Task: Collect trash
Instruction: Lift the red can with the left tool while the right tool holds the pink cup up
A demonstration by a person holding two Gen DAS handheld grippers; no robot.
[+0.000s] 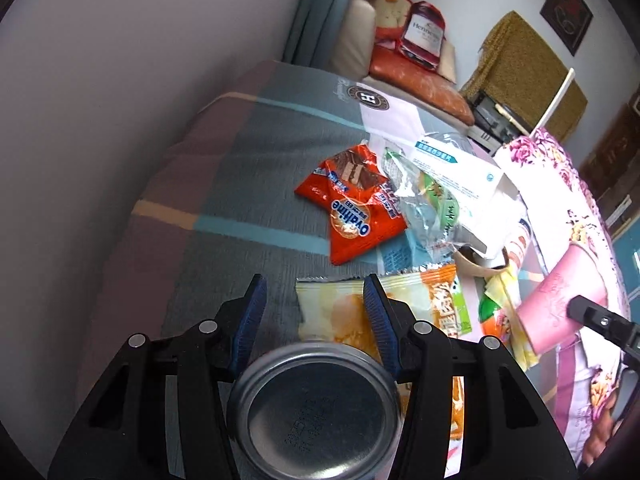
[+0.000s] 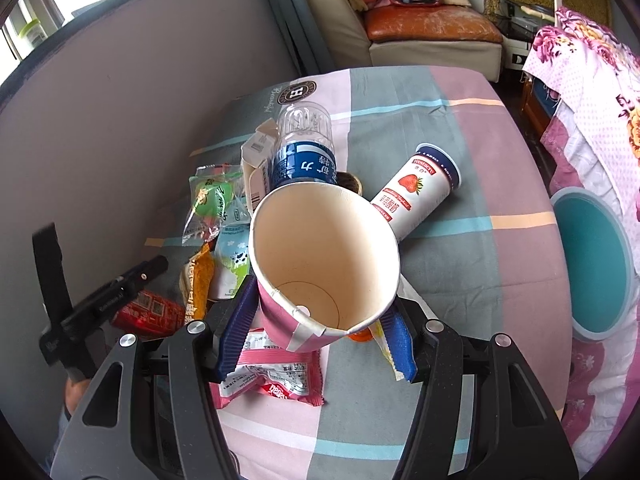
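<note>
My left gripper [image 1: 316, 284] is shut on a drink can [image 1: 316, 408]; its bare metal bottom faces the camera between the blue pads. In the right wrist view the same can [image 2: 148, 314] shows red, off the table's left side. My right gripper [image 2: 320, 300] is shut on a pink paper cup [image 2: 324, 264], empty, mouth towards the camera and lifted above the table. Trash lies on the cloth-covered table [image 2: 460, 128]: a red Ovaltine wrapper [image 1: 352, 208], a yellow-orange wrapper [image 1: 332, 308], a green clear wrapper [image 1: 424, 200], a water bottle [image 2: 304, 152], a strawberry yogurt cup [image 2: 420, 188] and a pink wrapper [image 2: 276, 376].
A teal bin [image 2: 596, 264] stands on the floor right of the table, by a flowered pink cloth [image 2: 592, 92]. A grey wall [image 1: 100, 120] runs along the table's left side. A sofa [image 2: 432, 36] with bags sits behind. A white box [image 1: 460, 168] lies among the trash.
</note>
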